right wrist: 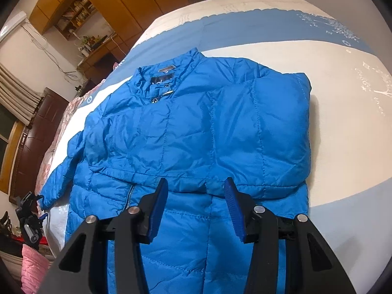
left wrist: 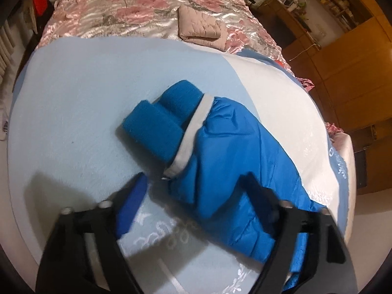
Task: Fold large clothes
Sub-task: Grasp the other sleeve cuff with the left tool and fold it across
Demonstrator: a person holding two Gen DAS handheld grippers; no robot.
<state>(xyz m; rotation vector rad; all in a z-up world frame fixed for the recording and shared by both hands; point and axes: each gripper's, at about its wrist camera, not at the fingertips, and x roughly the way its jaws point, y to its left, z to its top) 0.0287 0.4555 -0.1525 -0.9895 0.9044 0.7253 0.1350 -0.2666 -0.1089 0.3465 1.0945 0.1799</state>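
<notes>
**Blue jacket spread on the bed, both grippers wide and holding nothing**

Wooden cupboards and shelving line the wall beyond the bed (left wrist: 73, 93), whose light blue and white cover fills most of both views. From where I sit at the controls, I read the scene from left to right.

On the left wrist camera, the floral pink satin bedspread (left wrist: 137, 7) lies at the far end of the bed, with a folded beige quilted cloth (left wrist: 199, 25) resting on it. Nearer, one sleeve (left wrist: 220, 152) of the blue puffer jacket (right wrist: 196, 127) runs diagonally across the cover, ending in a knit cuff (left wrist: 159, 120) set off by a white band. My left gripper (left wrist: 193, 181) stands wide apart; its left finger is over bare cover, its right finger over the sleeve fabric, and nothing is pinched between them.

On the right wrist camera, the jacket lies flat, front up, collar (right wrist: 166, 73) pointing away from me. Its right-hand side is folded inward over the body, while the other sleeve trails off toward the left edge of the bed. The zip shows at the lower front. My right gripper (right wrist: 196, 191) hovers over the jacket's lower middle, fingers spread, gripping nothing. At far left in this view I can see the other gripper body low beside the bed.
</notes>
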